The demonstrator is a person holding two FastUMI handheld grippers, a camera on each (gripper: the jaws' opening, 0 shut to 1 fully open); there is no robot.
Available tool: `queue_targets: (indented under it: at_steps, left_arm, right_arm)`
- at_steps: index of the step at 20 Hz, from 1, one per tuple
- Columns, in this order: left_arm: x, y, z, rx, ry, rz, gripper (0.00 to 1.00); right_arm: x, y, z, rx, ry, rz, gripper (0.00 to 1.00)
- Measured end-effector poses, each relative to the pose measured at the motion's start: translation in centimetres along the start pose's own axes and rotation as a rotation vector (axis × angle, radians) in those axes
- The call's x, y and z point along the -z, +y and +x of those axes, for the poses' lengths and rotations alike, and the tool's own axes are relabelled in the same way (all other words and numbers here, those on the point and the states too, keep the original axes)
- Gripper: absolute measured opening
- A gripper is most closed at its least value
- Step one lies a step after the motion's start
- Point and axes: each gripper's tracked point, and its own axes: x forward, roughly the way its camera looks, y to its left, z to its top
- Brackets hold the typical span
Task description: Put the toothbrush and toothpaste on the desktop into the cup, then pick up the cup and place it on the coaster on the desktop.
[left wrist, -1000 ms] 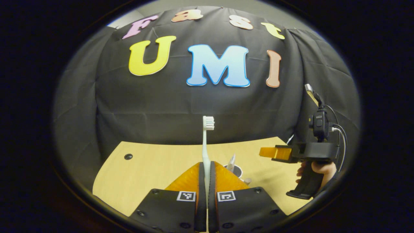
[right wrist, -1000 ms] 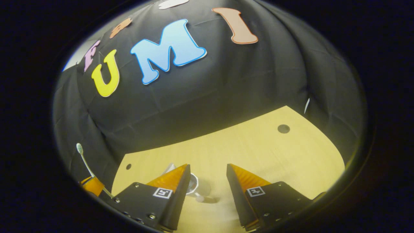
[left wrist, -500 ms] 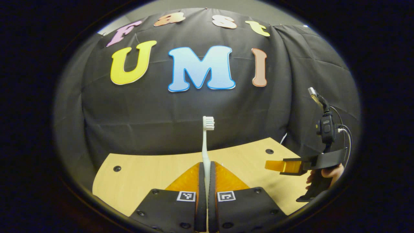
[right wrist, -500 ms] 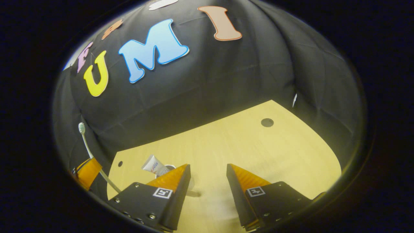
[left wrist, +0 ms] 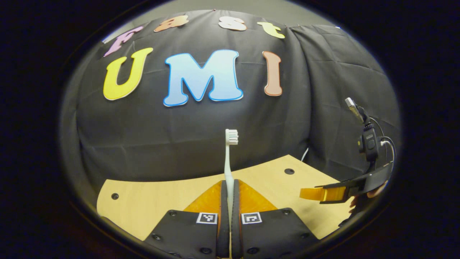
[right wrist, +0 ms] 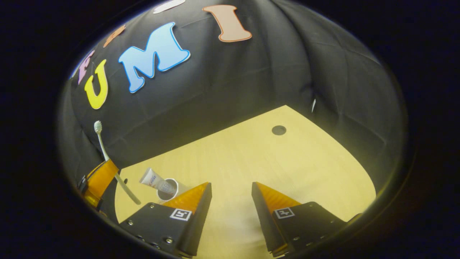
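I hold my left tool (left wrist: 228, 187) level above the tabletop (left wrist: 154, 201), its two fingers pressed together on the handle of the toothbrush (left wrist: 229, 158), which stands straight up between them with its bristle head against the black cloth wall (left wrist: 161, 126). In the right gripper view that same tool shows at the left edge, the toothbrush slanting through it with the lower end of the handle hanging free above the tabletop's left edge.

My right tool (right wrist: 230, 196) points down and forward over the tabletop with its fingers spread wide and nothing between them. In the left gripper view it hovers off the right side, and a little of my hand (left wrist: 375, 189) shows behind it.

Ahead of the right tool the wooden surface runs bare to the far edge, with one dark round hole (right wrist: 279, 130) near the far right corner.

The cup (right wrist: 168, 189) stands near the tabletop's left edge, just beside the right tool's left finger. The toothpaste (right wrist: 152, 178) sits in it, leaning out to the left toward the toothbrush's lower end.
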Motion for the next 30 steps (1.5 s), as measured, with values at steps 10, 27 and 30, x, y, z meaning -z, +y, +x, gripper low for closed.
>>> queue_targets:
  at_steps: [10,27,30]
  left_arm:
    - [1.1,-1.2,4.9,0.036,-0.008,0.046,0.10]
    - [5.5,1.9,9.6,-0.056,0.015,0.006,0.11]
    - [5.5,2.0,9.3,-0.080,0.001,-0.029,0.11]
  right_arm:
    - [-0.1,-2.4,0.4,0.047,0.027,0.026,0.68]
    - [1.1,-1.9,1.5,0.053,0.081,0.039,0.68]
    - [1.1,-1.9,1.5,0.057,0.083,0.038,0.68]
